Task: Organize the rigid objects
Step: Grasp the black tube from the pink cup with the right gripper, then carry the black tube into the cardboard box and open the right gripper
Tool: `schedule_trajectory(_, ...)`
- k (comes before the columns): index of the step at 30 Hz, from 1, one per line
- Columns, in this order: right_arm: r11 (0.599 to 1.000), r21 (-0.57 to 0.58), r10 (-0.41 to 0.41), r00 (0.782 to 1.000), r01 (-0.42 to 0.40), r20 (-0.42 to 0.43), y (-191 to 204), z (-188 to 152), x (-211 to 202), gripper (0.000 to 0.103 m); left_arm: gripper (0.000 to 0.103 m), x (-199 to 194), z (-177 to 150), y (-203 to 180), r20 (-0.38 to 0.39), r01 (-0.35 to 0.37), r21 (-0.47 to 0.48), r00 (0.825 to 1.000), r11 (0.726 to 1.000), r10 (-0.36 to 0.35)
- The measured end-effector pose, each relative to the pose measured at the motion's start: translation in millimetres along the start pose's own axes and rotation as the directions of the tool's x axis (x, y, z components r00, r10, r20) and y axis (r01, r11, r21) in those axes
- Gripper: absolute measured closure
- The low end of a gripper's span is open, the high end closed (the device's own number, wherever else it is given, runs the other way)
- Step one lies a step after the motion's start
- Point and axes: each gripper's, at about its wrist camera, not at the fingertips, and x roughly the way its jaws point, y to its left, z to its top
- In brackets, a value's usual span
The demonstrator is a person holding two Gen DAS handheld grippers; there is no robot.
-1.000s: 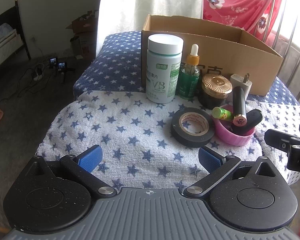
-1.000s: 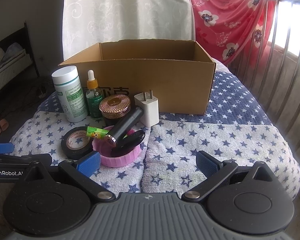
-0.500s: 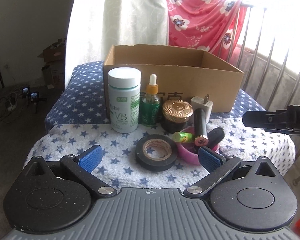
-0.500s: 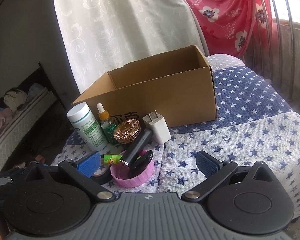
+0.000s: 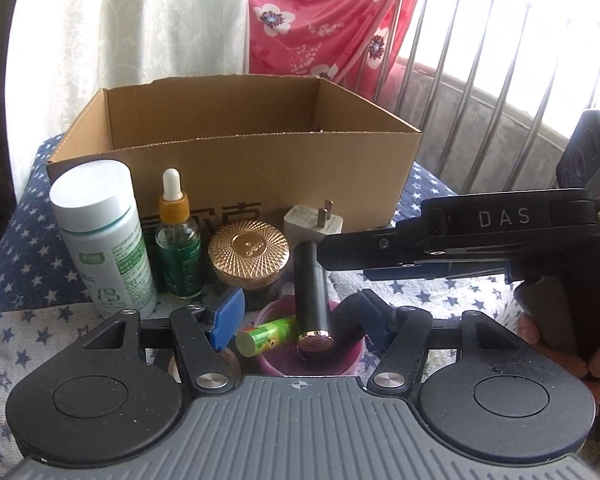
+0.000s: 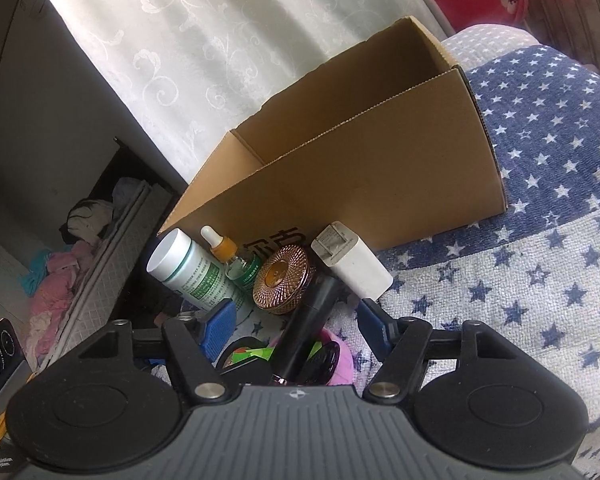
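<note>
An open cardboard box [image 5: 236, 168] stands at the back of the star-patterned cloth [image 6: 540, 272]. In front of it stand a white pill bottle [image 5: 104, 240], a green dropper bottle [image 5: 178, 240], a gold-lidded jar [image 5: 249, 254] and a white charger plug [image 5: 314, 222]. A pink cup [image 5: 312, 364] holds a black tube [image 5: 310, 288], a green lip balm [image 5: 266, 334] and a dark item. My left gripper [image 5: 300, 314] is open, its fingers either side of the cup. My right gripper [image 6: 296, 322] is open around the black tube [image 6: 308, 328], above the cup [image 6: 340, 360].
The right gripper's body [image 5: 460, 236] reaches in from the right, over the charger, in the left wrist view. Metal railing [image 5: 480, 60] and a red floral cloth [image 5: 320, 20] stand behind the box. A white curtain [image 6: 220, 40] hangs at the back.
Both grippers have moved forward and down to the pink cup, and their fingers have narrowed. The black tape roll has passed out of sight beneath the left gripper.
</note>
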Motion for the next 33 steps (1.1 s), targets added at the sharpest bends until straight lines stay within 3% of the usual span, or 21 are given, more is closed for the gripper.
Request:
schedule_trajectory(4,0.999,0.045,0.015,0.999,-0.014,-0.042,-14,5,18,0.041,0.050,16,7,3,-0.048,0.032,-0.021,0.998,0.999,-0.033)
schedule_trajectory(12,0.987,0.145,0.084,0.992,-0.070,-0.090,-34,5,41,0.069,0.067,28,16,6,-0.098,0.058,-0.028,0.993,0.998,-0.060)
schedule_trajectory(18,0.985,0.145,0.100,0.993,-0.089,-0.068,-29,2,38,0.074,0.079,26,17,7,-0.106,0.071,-0.033,0.992,0.997,-0.074)
schedule_trajectory(24,0.996,0.041,0.078,0.997,-0.077,-0.022,-3,1,20,0.079,0.082,13,15,4,-0.068,0.075,-0.016,0.995,0.997,-0.076)
schedule_trajectory(29,0.994,-0.105,0.043,0.998,-0.038,0.039,37,5,-1,0.079,0.082,-10,25,4,0.006,0.078,-0.010,0.997,0.997,-0.078)
schedule_trajectory(33,0.978,-0.204,0.059,0.994,-0.040,0.089,71,18,-14,0.079,0.082,-37,40,12,0.086,0.068,-0.003,0.994,0.998,-0.067)
